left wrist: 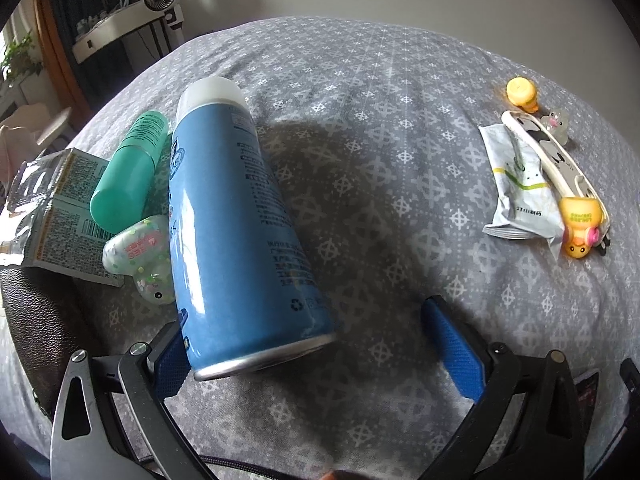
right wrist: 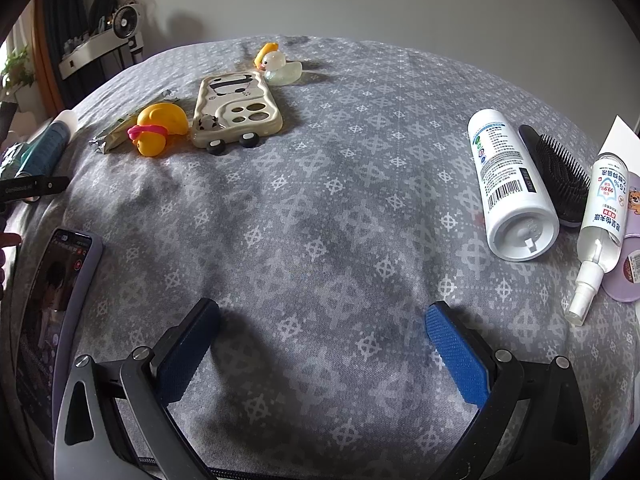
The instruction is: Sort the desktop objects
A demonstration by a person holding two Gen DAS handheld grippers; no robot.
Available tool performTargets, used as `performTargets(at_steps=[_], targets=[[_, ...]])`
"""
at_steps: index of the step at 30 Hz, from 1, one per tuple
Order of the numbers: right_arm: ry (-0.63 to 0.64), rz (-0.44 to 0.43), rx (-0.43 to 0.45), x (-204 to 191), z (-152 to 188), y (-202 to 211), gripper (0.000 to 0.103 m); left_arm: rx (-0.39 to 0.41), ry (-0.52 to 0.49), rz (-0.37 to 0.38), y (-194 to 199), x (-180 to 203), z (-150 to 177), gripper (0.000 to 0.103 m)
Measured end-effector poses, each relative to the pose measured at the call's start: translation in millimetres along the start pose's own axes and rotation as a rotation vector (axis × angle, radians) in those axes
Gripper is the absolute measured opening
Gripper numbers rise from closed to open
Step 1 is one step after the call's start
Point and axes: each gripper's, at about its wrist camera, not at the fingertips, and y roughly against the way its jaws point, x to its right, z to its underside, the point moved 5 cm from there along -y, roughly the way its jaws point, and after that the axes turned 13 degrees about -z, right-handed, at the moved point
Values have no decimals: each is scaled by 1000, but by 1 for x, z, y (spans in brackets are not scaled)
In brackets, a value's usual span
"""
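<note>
Left tool (left wrist: 316, 336) jaws spread wide; blue spray can (left wrist: 236, 220) lies tilted on the grey patterned cloth (left wrist: 380, 168), its base touching the left pad only, the right pad well clear, so no pinch. White cap points away from the camera. Just left of the can: green bottle (left wrist: 128, 172), a speckled clear toy (left wrist: 140, 256), and a printed packet (left wrist: 64, 208) under them, all bunched together. Far right in the left wrist view: white wrapper (left wrist: 516, 188), panda phone case (left wrist: 560, 160), yellow duck (left wrist: 580, 224), another yellow duck (left wrist: 520, 94).

Right tool (right wrist: 320, 344) jaws spread, nothing between them, hovering over bare cloth. To its right: white bottle (right wrist: 508, 184), black hairbrush (right wrist: 560, 172) beside it, clear sanitizer spray bottle (right wrist: 600, 224) next along. Smartphone (right wrist: 56, 304) at left edge, screen lit.
</note>
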Motion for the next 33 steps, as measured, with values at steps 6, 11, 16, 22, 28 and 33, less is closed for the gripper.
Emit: performTargets(at_steps=[6,11,16,22,28,33], targets=[[-1,-1,0,0,0,0,103,-52,-37,-24,6,-1,10,103],[-1,-1,0,0,0,1,103,-46,-30,-21,5,-2,13,103],[-1,0,0,0,0,1,103,50,-7,-32,6,-2,15,103],[0,0,0,0,0,1,103,101,6,-50,7,-1,15,103],[0,0,0,0,0,1,103,108,7,-53,5,0,14,103],[0,0,1,0,0,1,103,107,6,-53,5,0,14,103]])
